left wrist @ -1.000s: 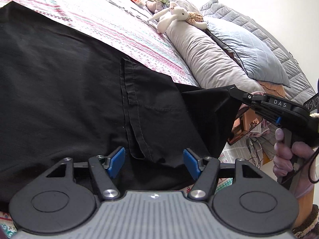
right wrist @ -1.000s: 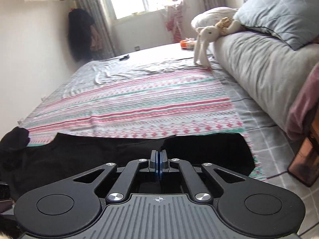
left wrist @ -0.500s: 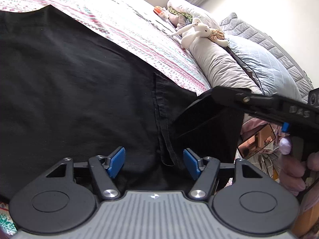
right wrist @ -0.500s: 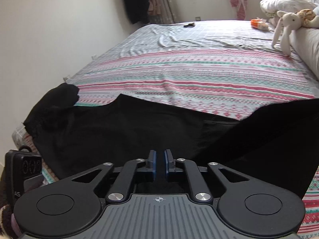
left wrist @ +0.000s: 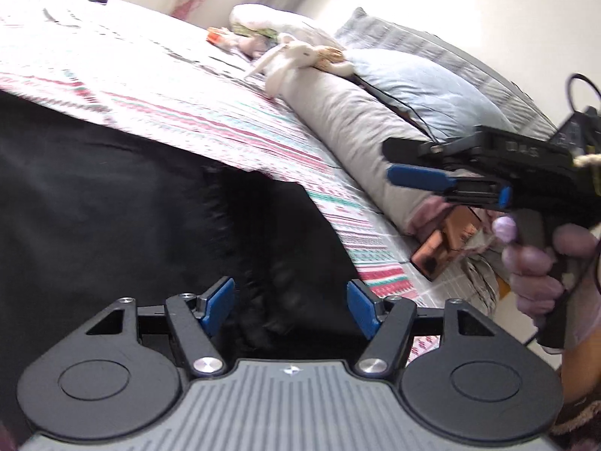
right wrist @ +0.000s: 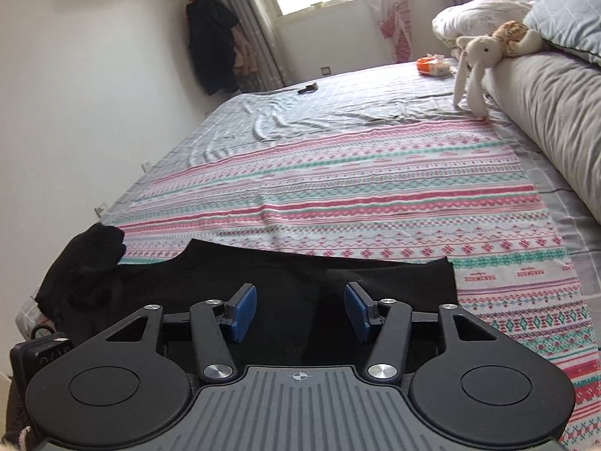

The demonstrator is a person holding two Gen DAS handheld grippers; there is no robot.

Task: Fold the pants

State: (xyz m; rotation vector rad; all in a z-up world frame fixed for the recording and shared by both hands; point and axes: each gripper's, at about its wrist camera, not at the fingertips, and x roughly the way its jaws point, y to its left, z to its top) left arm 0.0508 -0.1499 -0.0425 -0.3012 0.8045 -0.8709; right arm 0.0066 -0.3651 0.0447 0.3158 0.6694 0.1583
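Black pants [left wrist: 112, 206] lie spread on the striped blanket near the bed's front edge. In the right wrist view they [right wrist: 319, 278] lie flat, with a bunched part [right wrist: 86, 263] at the left. My left gripper [left wrist: 289, 300] hovers open just over the pants' right portion, with cloth below the pads but not pinched. My right gripper [right wrist: 300, 310] has its jaws opening, and nothing is between them. Seen from the left wrist, the right gripper [left wrist: 390, 163] is held by a hand [left wrist: 533, 263] off the pants, to their right.
The striped blanket [right wrist: 338, 195] covers the grey checked sheet. A long grey bolster [left wrist: 349, 124] and pillows [left wrist: 424, 86] line the right side, with a plush rabbit [right wrist: 473, 56] on them. A brown box [left wrist: 443, 240] sits by the bed's edge. Dark clothes [right wrist: 210, 45] hang beside the window.
The right gripper went from shut on the pants' edge to open and drew away to the right. The lifted flap has dropped flat. The left gripper stays open over the pants.
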